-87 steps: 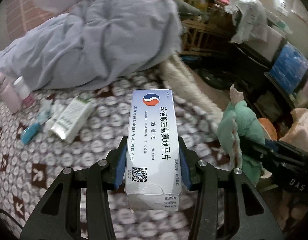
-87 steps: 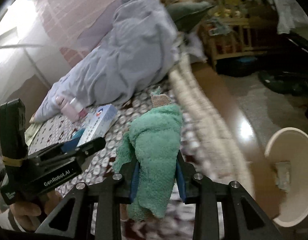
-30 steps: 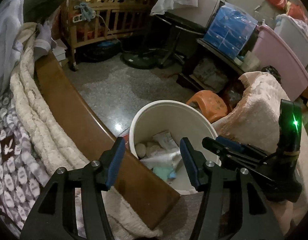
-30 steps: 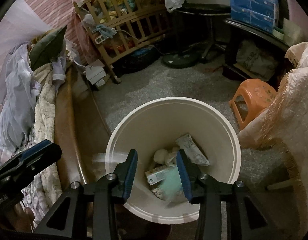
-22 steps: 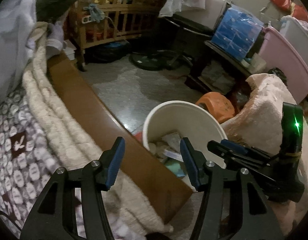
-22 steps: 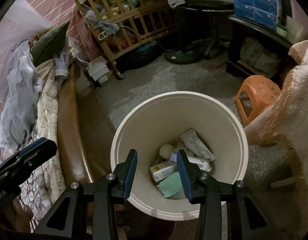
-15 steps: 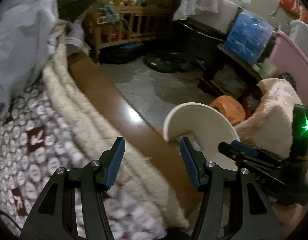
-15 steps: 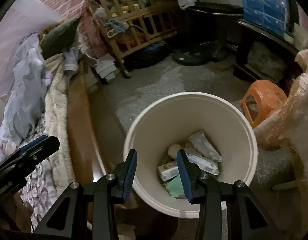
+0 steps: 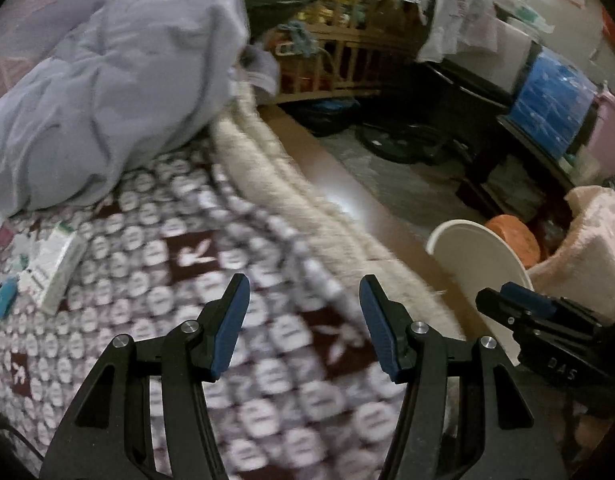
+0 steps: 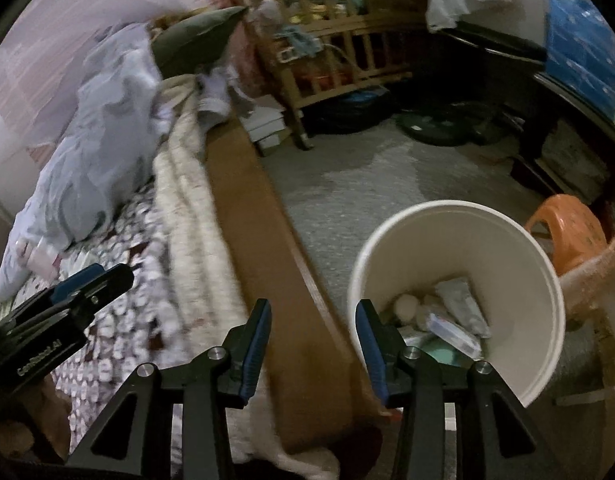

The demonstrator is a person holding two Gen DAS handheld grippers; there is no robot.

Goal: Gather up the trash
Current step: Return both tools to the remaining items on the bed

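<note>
Over the bed (image 9: pixel 291 364), two grippers, left (image 9: pixel 303 324) gaping empty, right (image 10: pixel 313 344) opening empty; one bin (image 10: pixel 547 300) right of its jaws.

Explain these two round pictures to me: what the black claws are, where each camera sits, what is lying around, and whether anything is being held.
There is no robot here. A person carries a hand-held two-finger gripper in each hand, and a fisheye camera on each one looks forward along its fingers, which is why the pictures are round.

The left wrist view shows the left gripper over a patterned bedspread. Its jaws stand apart with nothing between them. A white and green box lies on the bedspread, beside a rumpled grey quilt.

The right wrist view shows the right gripper above the wooden bed edge. Its jaws are opening and also hold nothing. Beside it on the floor stands a white bin with discarded packets already inside. An orange stool stands behind it.

Each gripper also shows at the edge of the other's picture.
</note>
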